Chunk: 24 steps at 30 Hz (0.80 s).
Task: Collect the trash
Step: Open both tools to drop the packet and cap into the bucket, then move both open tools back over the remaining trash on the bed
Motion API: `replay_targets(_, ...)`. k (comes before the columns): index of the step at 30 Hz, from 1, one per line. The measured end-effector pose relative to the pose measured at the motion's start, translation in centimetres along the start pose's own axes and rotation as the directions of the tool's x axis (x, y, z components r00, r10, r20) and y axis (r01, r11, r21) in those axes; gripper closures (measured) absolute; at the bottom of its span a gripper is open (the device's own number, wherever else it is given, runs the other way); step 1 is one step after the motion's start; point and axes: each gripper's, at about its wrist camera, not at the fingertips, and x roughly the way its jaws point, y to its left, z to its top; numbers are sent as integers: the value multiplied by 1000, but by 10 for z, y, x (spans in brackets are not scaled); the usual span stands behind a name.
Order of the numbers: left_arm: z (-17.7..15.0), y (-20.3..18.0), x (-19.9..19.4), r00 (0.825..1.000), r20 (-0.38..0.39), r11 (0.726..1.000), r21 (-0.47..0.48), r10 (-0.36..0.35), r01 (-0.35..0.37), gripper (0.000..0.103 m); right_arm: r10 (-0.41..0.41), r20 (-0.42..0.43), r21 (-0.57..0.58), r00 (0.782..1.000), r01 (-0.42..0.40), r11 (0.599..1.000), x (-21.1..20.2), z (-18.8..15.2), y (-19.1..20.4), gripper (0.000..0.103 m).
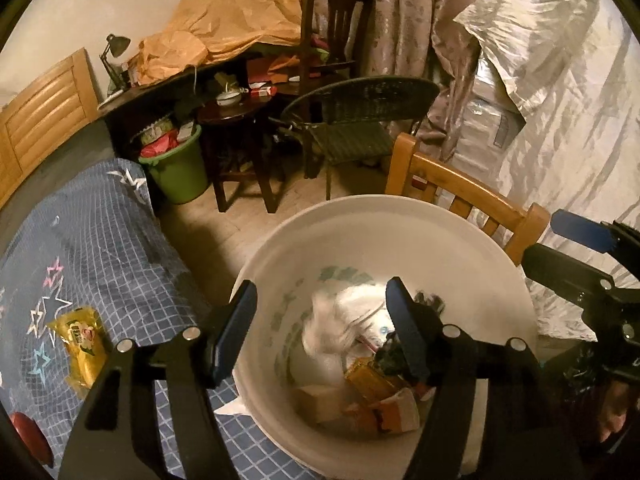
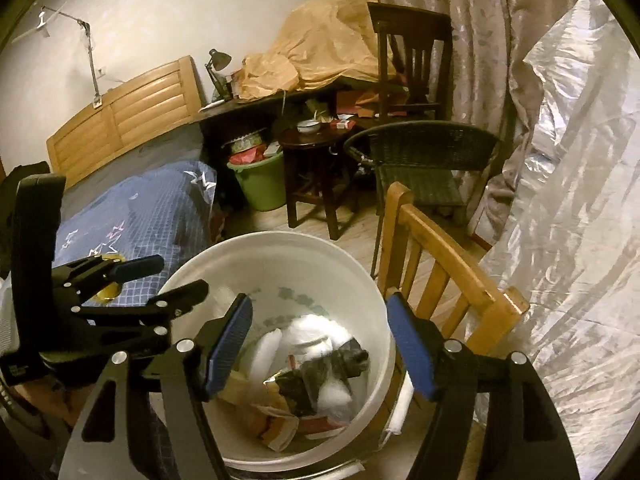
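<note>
A white bucket [image 1: 400, 216] stands beside the bed and holds trash: white crumpled tissue [image 1: 344, 320], a yellow wrapper, cardboard scraps and dark pieces. It also shows in the right wrist view [image 2: 280, 244]. My left gripper [image 1: 320, 332] is open and empty above the bucket's mouth; the tissue below it is blurred. My right gripper [image 2: 320, 344] is open and empty over the same bucket. A yellow snack packet [image 1: 80, 344] lies on the blue checked blanket [image 1: 100, 248] to the left. The right gripper shows at the right edge of the left wrist view [image 1: 580, 256].
A light wooden chair [image 2: 440, 264] stands right of the bucket, against a silver plastic sheet [image 2: 568, 216]. Behind are a wicker chair [image 1: 360, 116], a dark stool [image 1: 236, 120], a green bin [image 1: 180, 168] full of rubbish and a cluttered desk. A red object [image 1: 28, 432] lies on the blanket.
</note>
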Motion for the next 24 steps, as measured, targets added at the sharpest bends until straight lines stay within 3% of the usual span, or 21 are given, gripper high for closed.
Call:
replay_targets(9,-4,3,-4,1000,1,1000,-7,-23,23,39,-9,6,21,1000,9,1000,-1,-5,-9,32)
replay_targets(12,-11,10,-15,999,38,999,-30,16,-15,39,-1,44,27,999,0,1000,-9,-6,-7,32)
replay_targets(14,-18,18,-29,994,86,996,-55,72,-68,31,8,86,35,996,-11,999,-17,-9,-4,32)
replay_targets(17,-39,41,-61,958,181,971,-133,221,-199,22,-5,198,43,980,-3,999,-36,-17,6,30)
replay_targets(18,-45,48,-68,949,191,963,-152,249,-222,22,-14,258,48,966,2,999,-44,-23,12,29)
replay_targets(21,-73,79,-95,913,194,921,-232,358,-312,20,-19,375,63,927,-5,998,-60,-36,28,26)
replay_targets(24,-104,116,-124,877,175,871,-311,447,-381,20,-12,433,63,901,-17,998,-68,-46,48,20)
